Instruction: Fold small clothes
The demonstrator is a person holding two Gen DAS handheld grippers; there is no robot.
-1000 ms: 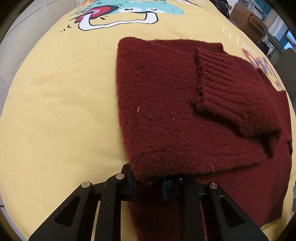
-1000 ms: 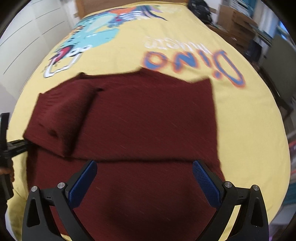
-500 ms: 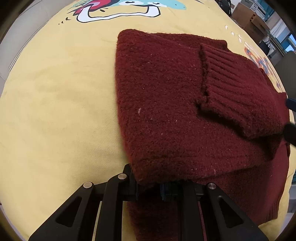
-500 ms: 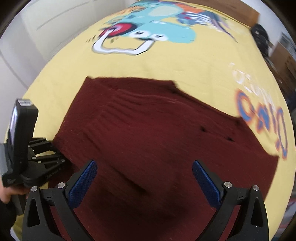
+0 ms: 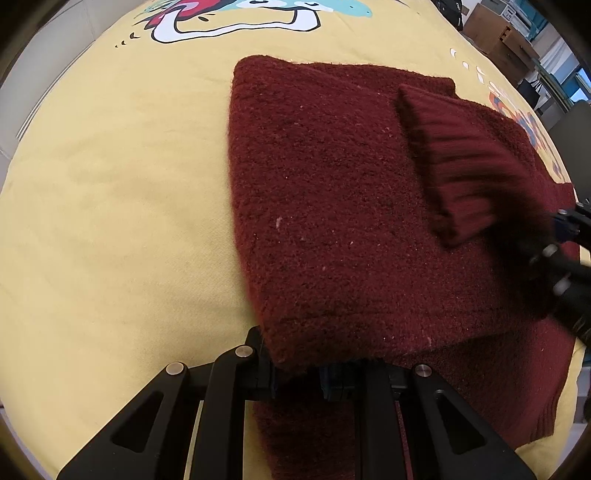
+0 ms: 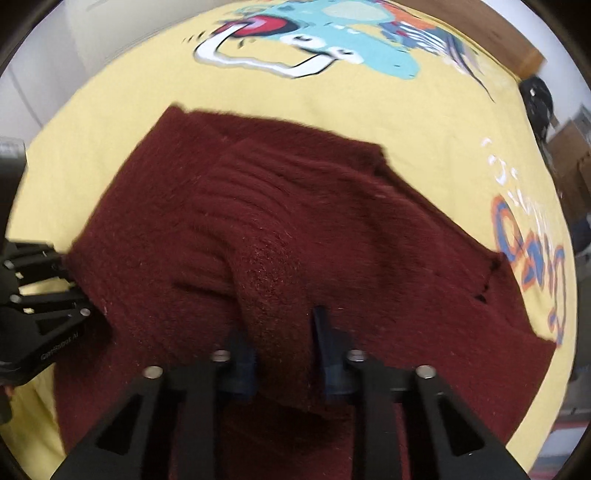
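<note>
A dark red knit sweater [image 5: 332, 206] lies partly folded on a yellow bedsheet [image 5: 110, 184], its ribbed cuff [image 5: 454, 162] lying on top. My left gripper [image 5: 299, 376] is shut on the near corner of the folded layer; the right wrist view shows it at the sweater's left edge [image 6: 75, 291]. My right gripper [image 6: 284, 354] is closing, with a raised ridge of sweater [image 6: 295, 240] bunched between its blue pads [image 6: 328, 350]. In the left wrist view it is blurred at the right edge [image 5: 557, 236], just past the cuff.
The sheet bears a teal dinosaur print [image 6: 314, 33] at the far side and orange-blue lettering [image 6: 532, 258] to the right. Cardboard boxes [image 5: 495, 33] and a dark bag [image 6: 535, 99] stand beyond the bed. A pale wall [image 5: 48, 48] runs along the left.
My right gripper swung left across the sweater toward the left gripper, and its wide-open jaws closed on a fold of fabric. It entered the left wrist view. The left gripper kept its hold.
</note>
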